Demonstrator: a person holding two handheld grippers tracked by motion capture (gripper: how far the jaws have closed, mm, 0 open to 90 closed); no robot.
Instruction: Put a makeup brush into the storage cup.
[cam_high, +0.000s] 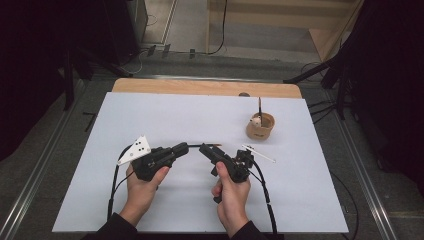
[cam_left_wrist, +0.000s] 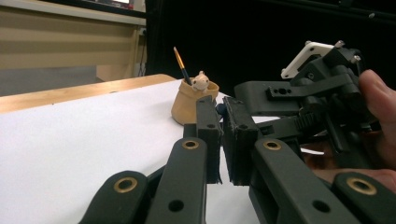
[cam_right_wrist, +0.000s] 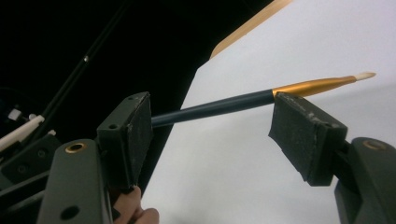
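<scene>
High view: the left gripper (cam_high: 181, 148) and right gripper (cam_high: 204, 148) meet nose to nose mid-table; a tan wooden cup (cam_high: 260, 126) stands far right, a white stick (cam_high: 258, 153) near it.
Left gripper view: jaws clenched, probably on the brush handle, though the handle is hard to make out here; the cup (cam_left_wrist: 192, 103) holds another brush.
Right gripper view: a slim dark-blue paintbrush with a gold ferrule (cam_right_wrist: 243, 100) lies across released jaws, behind the pads, none pressing it.
Risk: closing now may miss or knock the brush askew, since it sits beyond the pads.
</scene>
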